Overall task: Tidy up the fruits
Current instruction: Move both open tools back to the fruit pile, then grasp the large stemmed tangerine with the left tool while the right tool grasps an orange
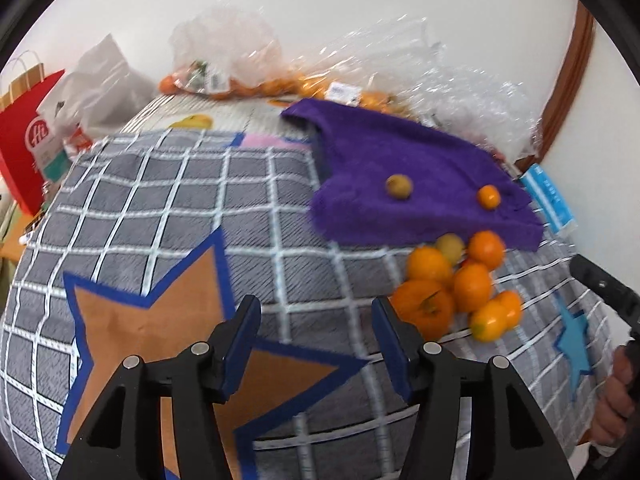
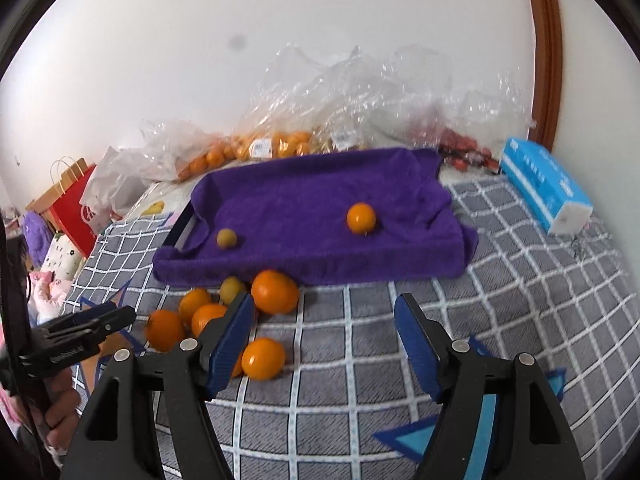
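Both grippers hang open and empty over a grey checked bedspread (image 2: 400, 320), the left gripper (image 1: 316, 316) short of the fruit pile and the right gripper (image 2: 324, 316) with its left finger across the pile's near side, no fruit between either pair of jaws.

About seven fruits, most of them orange (image 2: 275, 291) and at least one small and yellow-green (image 2: 231, 288), lie bunched on the bedspread just beside the near edge of a tray draped in a purple towel (image 2: 312, 196). Two more already sit on the towel: a small greenish fruit (image 2: 226, 238) toward its left edge and an orange one (image 2: 361, 218) toward the right.

The fruits look light, round and smooth-skinned, likely to roll on the soft cover and to bruise under a hard squeeze. A hold across the widest part, pads on opposite sides, seems safest; the loose orange fruit (image 2: 263, 358) at the pile's near side appears the easiest to reach without nudging its neighbours.

Each gripper tilts downward toward the bed, fingers aimed at the tray's near edge. From the right wrist, the left gripper shows at the frame's left, held in a person's hand (image 2: 60, 412); the other hand (image 1: 612, 400) grips the right tool at the left view's right edge. Clear bags of fruit (image 2: 260, 144) line the bed's far edge by the wall.
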A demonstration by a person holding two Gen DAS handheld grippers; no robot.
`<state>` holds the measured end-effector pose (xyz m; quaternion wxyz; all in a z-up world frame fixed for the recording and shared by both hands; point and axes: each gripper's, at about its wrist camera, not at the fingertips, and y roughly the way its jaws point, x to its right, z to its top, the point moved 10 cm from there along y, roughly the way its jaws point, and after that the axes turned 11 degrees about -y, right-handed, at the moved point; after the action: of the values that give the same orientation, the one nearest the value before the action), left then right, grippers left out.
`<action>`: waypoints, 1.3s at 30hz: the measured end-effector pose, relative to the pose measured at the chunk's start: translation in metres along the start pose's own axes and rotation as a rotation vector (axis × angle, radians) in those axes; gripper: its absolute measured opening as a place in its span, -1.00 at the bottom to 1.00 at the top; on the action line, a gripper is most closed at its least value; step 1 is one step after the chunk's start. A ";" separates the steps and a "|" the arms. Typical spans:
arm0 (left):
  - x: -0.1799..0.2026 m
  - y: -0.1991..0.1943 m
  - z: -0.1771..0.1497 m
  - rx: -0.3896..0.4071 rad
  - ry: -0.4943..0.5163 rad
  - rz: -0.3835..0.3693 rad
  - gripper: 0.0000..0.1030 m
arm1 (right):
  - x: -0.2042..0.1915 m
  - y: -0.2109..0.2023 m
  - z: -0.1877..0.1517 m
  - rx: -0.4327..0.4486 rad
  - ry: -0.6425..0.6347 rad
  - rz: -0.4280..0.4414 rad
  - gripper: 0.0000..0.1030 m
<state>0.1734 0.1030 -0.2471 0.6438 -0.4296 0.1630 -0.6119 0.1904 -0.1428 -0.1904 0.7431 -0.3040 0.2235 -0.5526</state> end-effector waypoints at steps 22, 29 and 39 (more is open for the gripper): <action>0.000 0.006 -0.002 -0.001 -0.012 -0.094 0.10 | -0.044 0.049 -0.029 -0.077 -0.011 0.163 -0.37; 0.000 0.005 -0.002 -0.003 -0.014 -0.099 0.12 | -0.015 0.034 -0.029 -0.073 -0.028 0.083 -0.39; 0.001 0.004 -0.002 -0.003 -0.015 -0.107 0.12 | -0.024 0.050 -0.046 -0.107 -0.086 0.040 -0.38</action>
<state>0.1743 0.1009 -0.2511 0.6109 -0.4431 0.1358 -0.6420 0.1866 -0.1191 -0.2586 0.7457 -0.3622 0.2264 -0.5114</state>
